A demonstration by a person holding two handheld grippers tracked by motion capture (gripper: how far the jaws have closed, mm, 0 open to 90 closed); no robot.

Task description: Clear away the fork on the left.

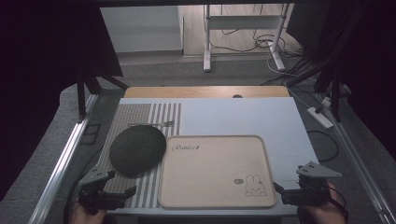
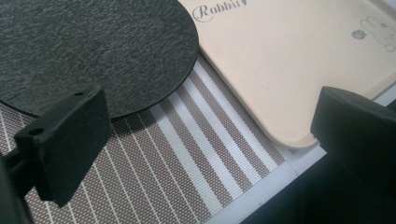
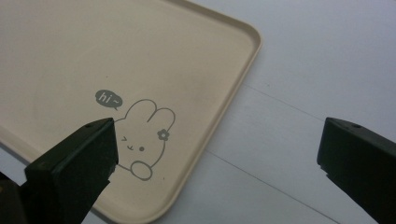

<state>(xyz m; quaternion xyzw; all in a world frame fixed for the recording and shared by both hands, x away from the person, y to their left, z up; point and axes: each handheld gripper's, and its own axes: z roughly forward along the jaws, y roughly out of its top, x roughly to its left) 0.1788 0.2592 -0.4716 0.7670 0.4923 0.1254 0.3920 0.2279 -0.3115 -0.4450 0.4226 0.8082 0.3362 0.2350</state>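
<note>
In the high view, the beige tray (image 1: 215, 173) is seen on the bench (image 1: 280, 121), a dark round mat (image 1: 137, 149) touching its left edge. In the left gripper view, the left gripper (image 2: 205, 135) is held with jaws apart over the striped placemat (image 2: 187, 177). In the right gripper view, the right gripper (image 3: 217, 154) is held with jaws apart above the tray's rabbit corner

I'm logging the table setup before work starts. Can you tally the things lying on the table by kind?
Beige tray: 1
Dark round mat: 1
Striped placemat: 1
Total: 3
Both the left gripper and the right gripper are open and hold nothing.
</note>
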